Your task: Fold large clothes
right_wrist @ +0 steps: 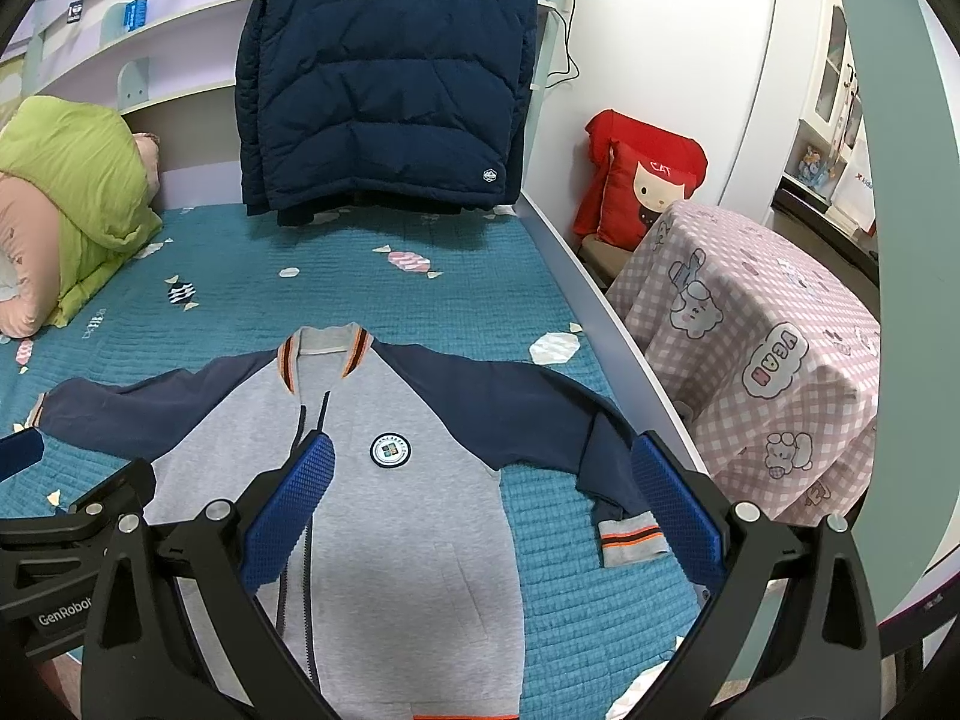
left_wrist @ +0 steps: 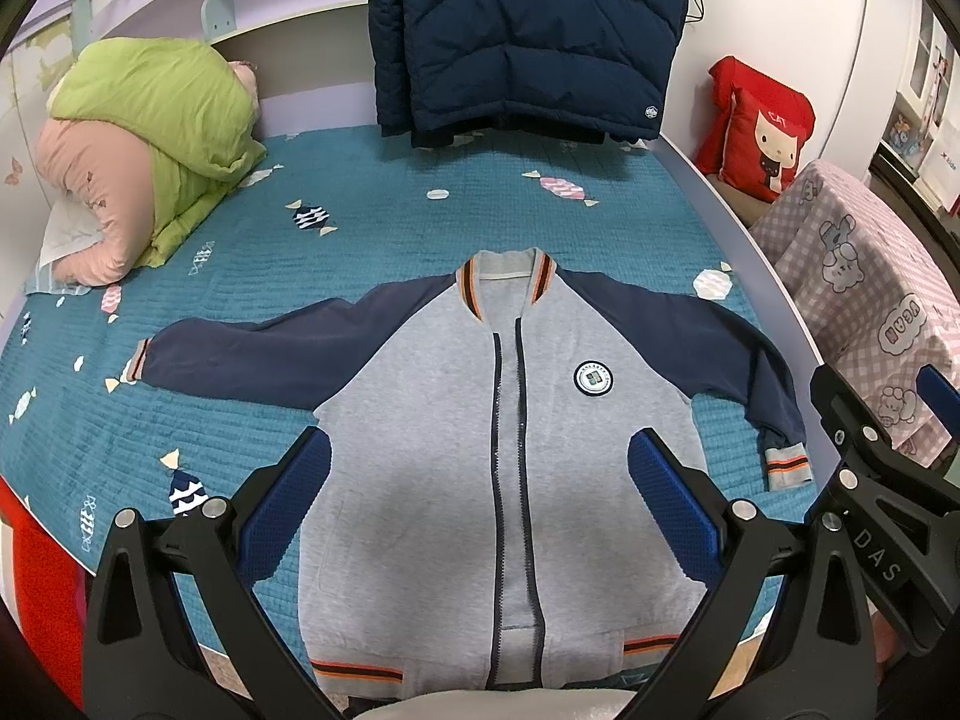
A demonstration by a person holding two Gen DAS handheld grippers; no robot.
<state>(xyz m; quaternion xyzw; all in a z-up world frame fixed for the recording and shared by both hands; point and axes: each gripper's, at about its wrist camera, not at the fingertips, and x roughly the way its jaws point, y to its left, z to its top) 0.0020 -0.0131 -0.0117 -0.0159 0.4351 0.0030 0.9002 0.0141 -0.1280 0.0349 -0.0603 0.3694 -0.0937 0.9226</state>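
light: bright, even, diffuse indoor | shadows: soft, faint beneath the hanging navy puffer jacket (left_wrist: 528, 36) on the teal bedspread (left_wrist: 360, 228) | glare: slight washout on the white wall right of the puffer jacket | focus: sharp centre | distortion: strong fisheye bowing, black vignette at corners

Likely child's bedroom — bed (left_wrist: 360, 228), cartoon cushion (left_wrist: 762, 144).

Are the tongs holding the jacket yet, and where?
No. Both the left tongs and right tongs are open, holding nothing; the jacket lies flat on the bed.
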